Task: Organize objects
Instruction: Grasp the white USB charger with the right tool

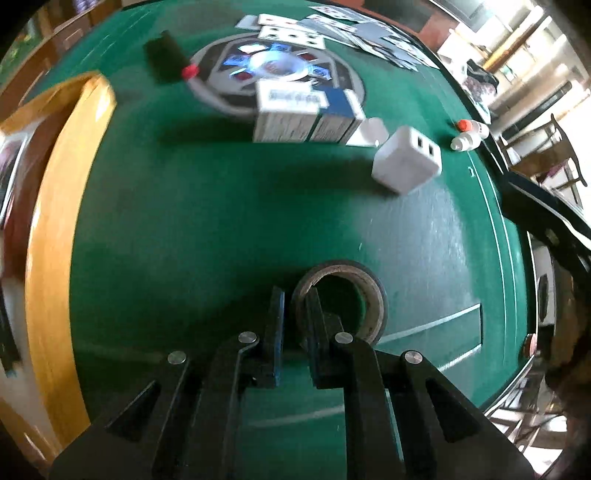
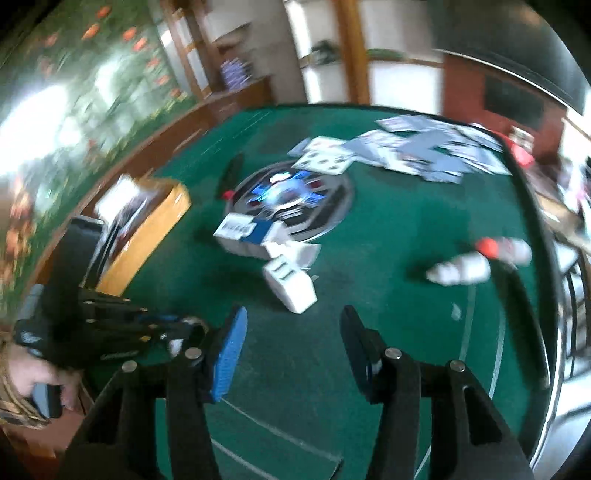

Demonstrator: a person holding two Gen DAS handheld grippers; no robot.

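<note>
This looks like a games room in a home. A round table (image 2: 388,229) covered in green felt with printed white lines carries scattered playing cards (image 2: 417,151) and a round card-game centrepiece (image 2: 291,199). Behind it stand wooden shelves (image 2: 229,70), a flower-patterned wall (image 2: 74,92) and, by a bright window, a wooden chair (image 1: 554,155).

Left wrist view: aimed steeply down at the green table (image 1: 221,229), close in. Right wrist view: angled shallower, table (image 2: 388,229) and room behind taken in. Shared by both: white charger cube (image 1: 406,162) (image 2: 291,286), card boxes (image 1: 295,118) (image 2: 247,236), scattered cards (image 1: 332,29) (image 2: 424,151).
</note>
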